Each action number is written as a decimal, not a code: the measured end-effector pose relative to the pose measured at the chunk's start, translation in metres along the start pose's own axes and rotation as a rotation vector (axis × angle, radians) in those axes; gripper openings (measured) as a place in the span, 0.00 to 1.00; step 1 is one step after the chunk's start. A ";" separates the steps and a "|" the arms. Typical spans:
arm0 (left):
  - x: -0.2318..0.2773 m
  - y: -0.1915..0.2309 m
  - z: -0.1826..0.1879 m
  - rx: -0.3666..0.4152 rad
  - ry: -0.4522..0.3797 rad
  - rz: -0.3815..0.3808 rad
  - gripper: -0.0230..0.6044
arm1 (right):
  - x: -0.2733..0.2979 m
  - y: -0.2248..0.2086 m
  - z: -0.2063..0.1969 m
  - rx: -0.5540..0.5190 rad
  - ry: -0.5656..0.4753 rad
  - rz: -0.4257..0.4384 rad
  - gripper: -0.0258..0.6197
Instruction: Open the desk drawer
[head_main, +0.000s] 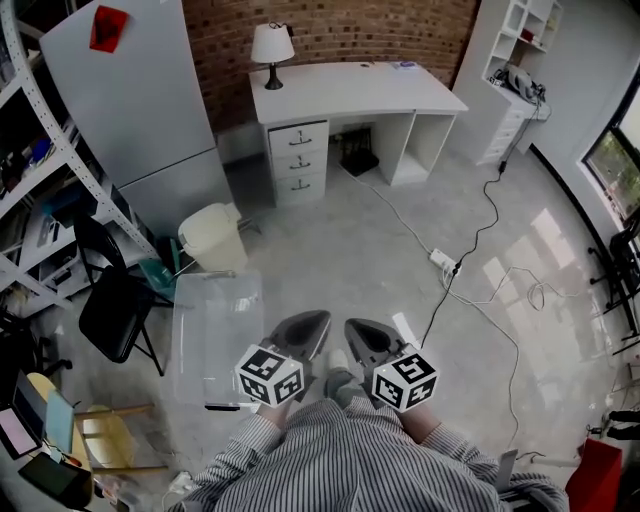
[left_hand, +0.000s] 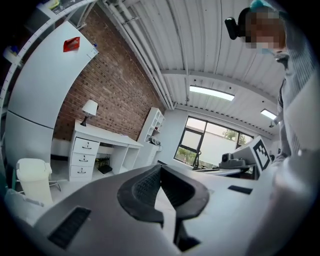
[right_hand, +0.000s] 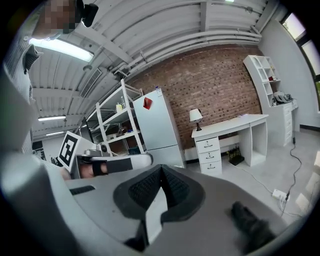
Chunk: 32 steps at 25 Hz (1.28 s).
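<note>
Left claw (head_main: 318, 318) and right claw (head_main: 352, 326) sit pressed together, empty; distant desk drawers (head_main: 298, 160) show barely discernible handles.

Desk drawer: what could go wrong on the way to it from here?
The cable and power strip lie on the floor before the desk: a trip is possible. Both the left gripper and right gripper are shut, so they may bump a drawer handle rather than grip it.

The head view looks steeply down from over the person's striped sleeves (head_main: 350, 460), with the white desk (head_main: 350, 90) far off at its top. Both gripper views sit low, facing about level toward that desk. All three share it, its lamp (head_main: 272, 45) and the refrigerator (head_main: 130, 90).
</note>
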<state>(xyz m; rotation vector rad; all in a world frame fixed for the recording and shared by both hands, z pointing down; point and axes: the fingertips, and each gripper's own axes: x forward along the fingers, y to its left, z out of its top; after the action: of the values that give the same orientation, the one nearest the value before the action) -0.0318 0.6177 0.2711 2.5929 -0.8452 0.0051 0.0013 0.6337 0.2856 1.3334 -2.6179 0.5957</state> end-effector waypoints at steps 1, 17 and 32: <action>0.011 0.009 0.008 0.010 -0.012 0.016 0.06 | 0.009 -0.009 0.009 -0.009 -0.003 0.017 0.07; 0.192 0.087 0.056 0.038 0.033 0.097 0.06 | 0.097 -0.177 0.096 -0.076 0.015 0.090 0.07; 0.250 0.131 0.065 -0.020 0.104 0.090 0.06 | 0.141 -0.225 0.108 -0.030 0.061 0.095 0.07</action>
<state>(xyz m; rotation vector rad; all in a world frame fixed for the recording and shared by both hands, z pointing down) 0.0902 0.3566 0.2937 2.5101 -0.9183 0.1546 0.1026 0.3658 0.2926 1.1691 -2.6422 0.5972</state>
